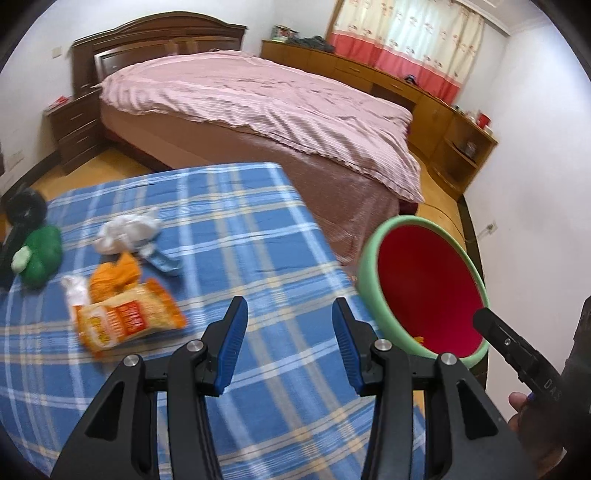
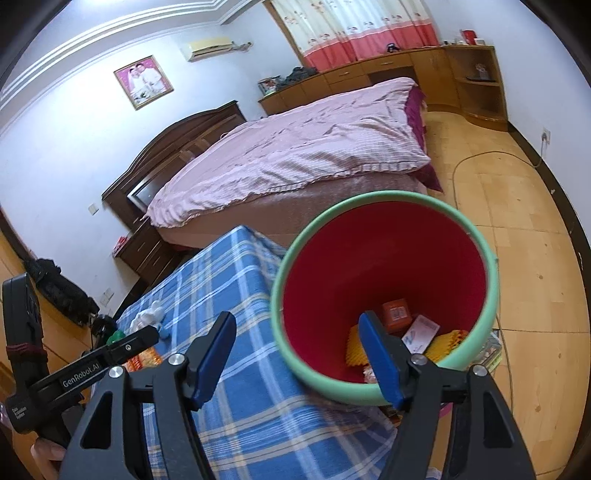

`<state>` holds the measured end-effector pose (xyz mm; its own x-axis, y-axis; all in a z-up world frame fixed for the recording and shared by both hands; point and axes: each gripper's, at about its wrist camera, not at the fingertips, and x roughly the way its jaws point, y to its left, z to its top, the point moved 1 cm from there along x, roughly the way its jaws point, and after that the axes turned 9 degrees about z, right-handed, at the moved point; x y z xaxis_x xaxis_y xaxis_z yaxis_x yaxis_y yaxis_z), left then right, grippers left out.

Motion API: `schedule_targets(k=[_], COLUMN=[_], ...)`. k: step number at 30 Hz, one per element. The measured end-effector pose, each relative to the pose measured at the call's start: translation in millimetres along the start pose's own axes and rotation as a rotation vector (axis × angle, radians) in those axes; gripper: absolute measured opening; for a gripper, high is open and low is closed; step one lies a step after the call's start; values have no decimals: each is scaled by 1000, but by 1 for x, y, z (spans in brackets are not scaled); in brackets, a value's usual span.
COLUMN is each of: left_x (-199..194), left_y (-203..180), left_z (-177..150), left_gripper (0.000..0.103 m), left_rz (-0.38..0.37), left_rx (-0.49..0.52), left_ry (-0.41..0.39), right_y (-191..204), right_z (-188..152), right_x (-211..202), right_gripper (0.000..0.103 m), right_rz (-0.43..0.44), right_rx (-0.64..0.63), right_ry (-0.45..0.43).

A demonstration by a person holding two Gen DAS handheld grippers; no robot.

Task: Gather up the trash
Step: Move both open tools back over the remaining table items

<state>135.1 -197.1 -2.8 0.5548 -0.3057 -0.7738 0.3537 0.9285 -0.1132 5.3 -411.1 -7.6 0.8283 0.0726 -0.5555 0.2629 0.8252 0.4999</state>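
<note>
A pink-covered bed stands beside wooden cabinets under patterned curtains.

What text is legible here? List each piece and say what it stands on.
"GenRobot.AI": on the left tool's arm, seen from the right wrist.
"DAS": partial, on the right tool's body, cut off at the edge.
Orange snack packet: print too blurred to read.
Packets inside the bin: too small to read.
</note>
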Motion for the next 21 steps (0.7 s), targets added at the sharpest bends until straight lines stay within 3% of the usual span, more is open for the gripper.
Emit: schedule_targets(k=[21], left_x=[-21], left_y=[159], left_z=[-29], left_gripper=[48], left_rz=[224], left_rx=[-289], left_ry=[-3], right_y=[104], right_z=[-33], right_x=[66], right_gripper=[79], right_rz=[100], right_rx=[-183], right_ry=[165])
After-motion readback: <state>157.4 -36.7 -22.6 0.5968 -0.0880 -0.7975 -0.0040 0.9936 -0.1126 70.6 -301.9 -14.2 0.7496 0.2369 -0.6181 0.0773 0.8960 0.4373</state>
